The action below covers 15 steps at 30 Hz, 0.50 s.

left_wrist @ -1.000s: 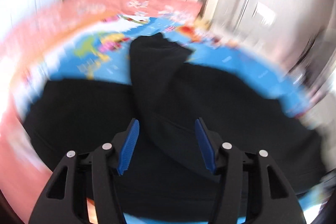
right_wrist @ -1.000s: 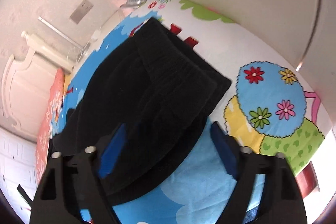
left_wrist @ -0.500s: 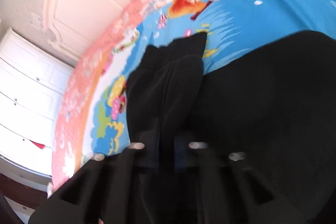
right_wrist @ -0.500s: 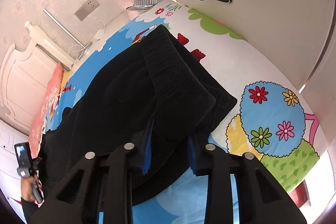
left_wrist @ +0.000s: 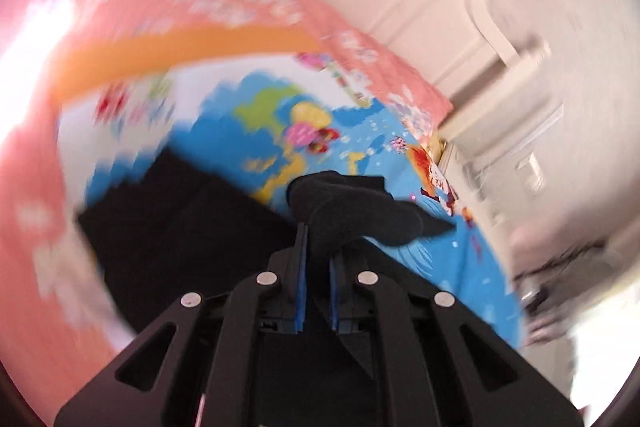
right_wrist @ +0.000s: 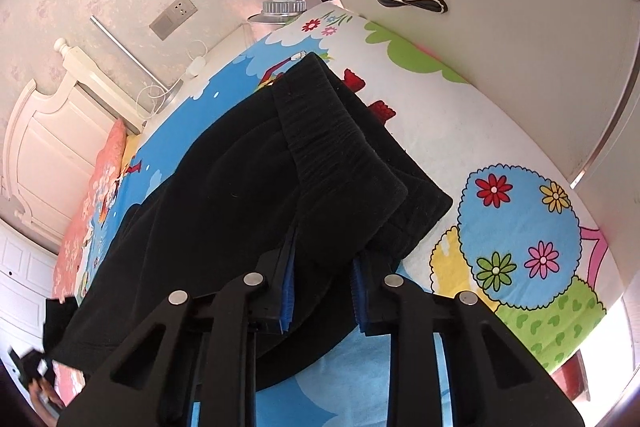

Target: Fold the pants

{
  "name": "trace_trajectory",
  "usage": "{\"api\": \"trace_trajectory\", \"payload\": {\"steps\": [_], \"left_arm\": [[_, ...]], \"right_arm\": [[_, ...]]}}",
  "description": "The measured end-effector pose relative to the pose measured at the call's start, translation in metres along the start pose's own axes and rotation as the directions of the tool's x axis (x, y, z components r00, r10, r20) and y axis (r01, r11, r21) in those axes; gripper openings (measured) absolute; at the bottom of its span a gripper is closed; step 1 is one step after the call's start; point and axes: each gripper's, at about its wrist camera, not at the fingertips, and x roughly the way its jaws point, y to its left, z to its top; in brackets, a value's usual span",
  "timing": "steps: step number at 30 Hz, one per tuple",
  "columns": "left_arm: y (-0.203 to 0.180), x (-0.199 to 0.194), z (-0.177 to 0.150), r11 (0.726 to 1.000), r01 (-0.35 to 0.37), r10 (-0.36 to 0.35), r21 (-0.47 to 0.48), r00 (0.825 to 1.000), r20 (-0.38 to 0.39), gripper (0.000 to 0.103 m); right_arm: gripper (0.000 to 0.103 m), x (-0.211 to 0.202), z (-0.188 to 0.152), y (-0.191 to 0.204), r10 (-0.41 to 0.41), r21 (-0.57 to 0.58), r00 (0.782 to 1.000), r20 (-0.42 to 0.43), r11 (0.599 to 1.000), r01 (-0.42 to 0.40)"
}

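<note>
Left wrist view, blurred: the left claw is clenched on a bunched leg end of the black pants, which lie on the bed. Right wrist view: the right claw grips the pants' folded waistband on the cartoon sheet.

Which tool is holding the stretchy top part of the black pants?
The right tool. It pinches the ribbed waistband of the pants. The left tool grips a plain, smooth end with no ribbing.
</note>
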Motion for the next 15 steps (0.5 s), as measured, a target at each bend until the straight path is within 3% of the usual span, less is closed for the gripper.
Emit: {"api": "trace_trajectory", "payload": {"steps": [2, 5, 7, 8, 10, 13, 15], "left_arm": [[0.042, 0.007, -0.018, 0.994, 0.02, -0.027, -0.109, 0.997, -0.07, 0.009], [0.072, 0.022, -0.035, 0.988, -0.013, -0.008, -0.155, 0.991, -0.133, 0.011], [0.073, 0.022, -0.041, 0.994, -0.044, 0.032, -0.1, 0.992, -0.119, 0.025], [0.067, 0.021, -0.041, 0.996, -0.076, 0.072, -0.041, 0.993, -0.099, 0.029], [0.049, 0.018, -0.041, 0.985, -0.151, 0.155, 0.084, 0.987, -0.05, 0.048], [0.01, 0.015, -0.048, 0.9, -0.295, 0.29, 0.32, 0.955, 0.065, 0.059], [-0.018, 0.021, -0.06, 0.814, -0.349, 0.334, 0.464, 0.935, 0.116, 0.063]], "right_arm": [[0.024, -0.002, 0.002, 0.002, 0.001, -0.008, 1.0, 0.003, 1.0, -0.001], [0.024, -0.003, 0.005, 0.004, 0.006, -0.011, 1.0, 0.002, 1.0, -0.006], [0.024, -0.004, 0.005, 0.004, 0.003, -0.013, 1.0, 0.002, 1.0, -0.003], [0.024, -0.003, 0.004, 0.004, -0.002, -0.013, 1.0, 0.002, 1.0, 0.002], [0.024, -0.001, 0.002, 0.005, -0.02, -0.021, 1.0, 0.001, 1.0, 0.02], [0.024, 0.001, -0.003, 0.011, -0.063, -0.07, 0.998, 0.009, 0.995, 0.064], [0.023, 0.002, -0.004, 0.011, -0.07, -0.081, 0.997, 0.011, 0.994, 0.071]]}}
